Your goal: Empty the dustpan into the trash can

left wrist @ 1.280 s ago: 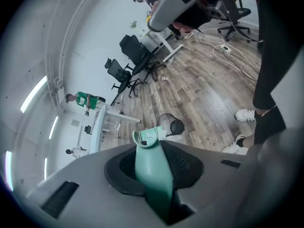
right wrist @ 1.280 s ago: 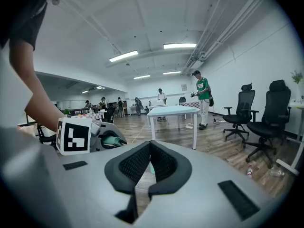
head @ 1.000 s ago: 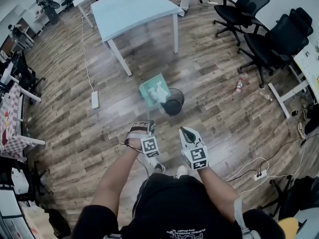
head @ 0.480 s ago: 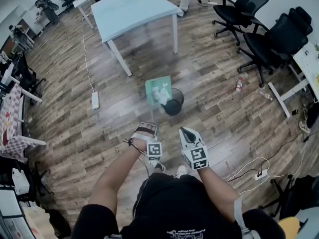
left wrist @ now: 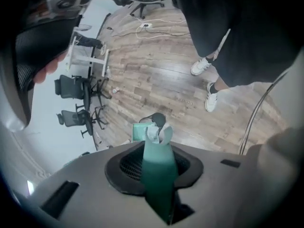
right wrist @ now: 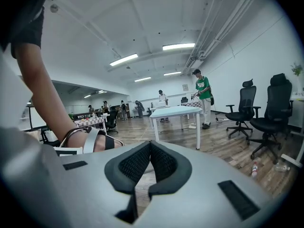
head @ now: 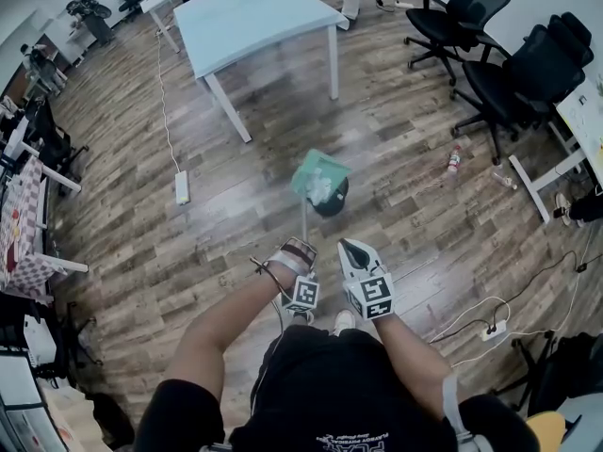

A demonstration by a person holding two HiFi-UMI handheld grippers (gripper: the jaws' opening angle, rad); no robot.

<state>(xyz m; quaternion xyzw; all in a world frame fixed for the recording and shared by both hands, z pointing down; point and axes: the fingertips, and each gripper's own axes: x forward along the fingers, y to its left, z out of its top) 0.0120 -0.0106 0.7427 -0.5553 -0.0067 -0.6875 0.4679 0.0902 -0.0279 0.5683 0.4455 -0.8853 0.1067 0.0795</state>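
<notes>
The floor [head: 141, 252] is dark, glossy wood-look planking that runs through a large open office. In the head view the black trash can [head: 332, 201] stands on it just past the person's feet, at 12 o'clock from both hands. The green dustpan [head: 318, 169] is tilted at the can's 11 o'clock side and overlaps its rim, with white scraps [head: 321, 188] in its tray. Its thin long handle [head: 303, 222] runs back to the left gripper [head: 300, 269], whose jaws pinch the teal end of that handle. The right gripper [head: 351, 250] sits at 3 o'clock of the left one, jaws pressed together on nothing, pointing out across the room. A pale blue table [head: 254, 12] stands at 11 o'clock of the can and black office chairs [head: 509, 73] at 2 o'clock. A small bottle [head: 453, 161] lies on the floor at 3 o'clock, and a white power strip [head: 180, 188] with its cable at 9 o'clock. The right gripper view shows white walls and ceiling strip lights [right wrist: 178, 46]
</notes>
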